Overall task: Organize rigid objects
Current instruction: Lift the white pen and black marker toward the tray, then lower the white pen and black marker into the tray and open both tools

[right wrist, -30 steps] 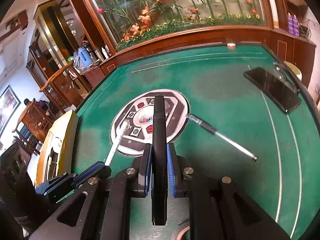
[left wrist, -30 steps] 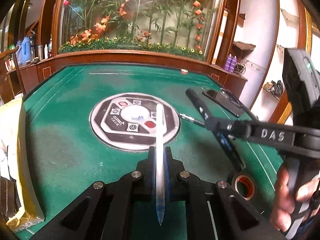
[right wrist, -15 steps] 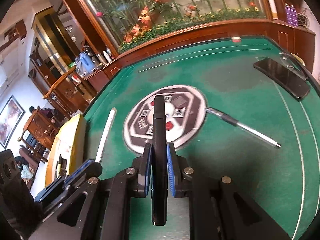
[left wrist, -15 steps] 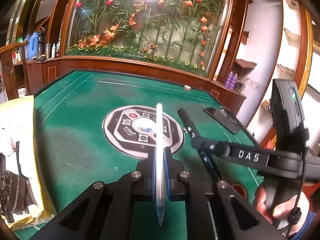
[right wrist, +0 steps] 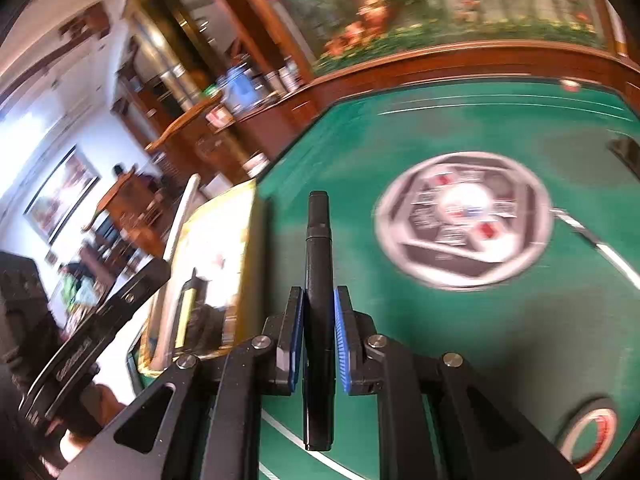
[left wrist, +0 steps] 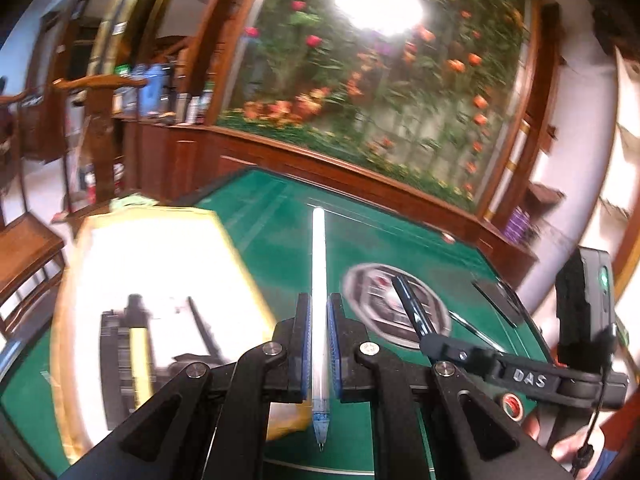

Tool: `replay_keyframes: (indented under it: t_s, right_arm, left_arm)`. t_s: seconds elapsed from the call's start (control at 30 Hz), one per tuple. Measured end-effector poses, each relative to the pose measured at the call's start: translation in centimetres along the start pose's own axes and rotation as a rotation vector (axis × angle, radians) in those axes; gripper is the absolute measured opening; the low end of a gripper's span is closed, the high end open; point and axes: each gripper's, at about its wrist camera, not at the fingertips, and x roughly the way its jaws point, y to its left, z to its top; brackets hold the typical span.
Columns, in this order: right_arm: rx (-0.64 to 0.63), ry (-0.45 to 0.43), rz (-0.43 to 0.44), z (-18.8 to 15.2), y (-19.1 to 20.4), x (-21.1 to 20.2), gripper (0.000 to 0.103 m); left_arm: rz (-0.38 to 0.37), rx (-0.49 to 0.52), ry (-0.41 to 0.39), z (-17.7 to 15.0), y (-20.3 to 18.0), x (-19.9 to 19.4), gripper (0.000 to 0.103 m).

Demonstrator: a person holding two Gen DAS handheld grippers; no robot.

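My left gripper (left wrist: 319, 344) is shut on a white pen (left wrist: 319, 280) with a blue tip, held above the green table near a yellow-rimmed tray (left wrist: 240, 264). My right gripper (right wrist: 319, 336) is shut on a black marker (right wrist: 318, 280), held over the table just right of the same tray (right wrist: 244, 240). The right gripper and its marker also show in the left wrist view (left wrist: 412, 312). The left gripper shows at the left edge of the right wrist view (right wrist: 108, 320). Dark items lie blurred inside the tray.
A round grey and black emblem (right wrist: 464, 224) marks the table centre. A silver pen (left wrist: 476, 330) and a black phone (left wrist: 496, 304) lie to the right. A tape roll (right wrist: 592, 432) sits at the near right. A wooden rail rims the table.
Both grippers have swung left, from facing the centre emblem to the yellow tray at the table's left edge. Both keep hold of their pens. The views are motion-blurred.
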Motion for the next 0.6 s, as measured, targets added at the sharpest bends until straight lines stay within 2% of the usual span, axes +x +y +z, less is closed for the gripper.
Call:
replay_keyframes:
  t_s: [0.17,0.33,0.47,0.6]
  right_arm:
    - [-0.085,0.064,0.089,0.5,6.0,3.0,0.014]
    - [-0.181,0.117,0.11,0.2,11.4,6.5,0.014]
    - [-0.211,0.143,0.102,0.0,13.7,9.2,0.014]
    - [-0.209,0.16,0.078,0.9,14.1,11.1,0.014]
  left_arm:
    - [0.092,-0.069,-0.007,-0.2,5.0,-0.7,0.007]
    - [0.177,-0.147,0.022,-1.0,9.0,-0.4,0.007]
    - [0.212,-0.165,0.04,-1.7,10.5,-0.2,0.007]
    - [0.236,-0.186,0.073,-2.3,11.6,0.6,0.007]
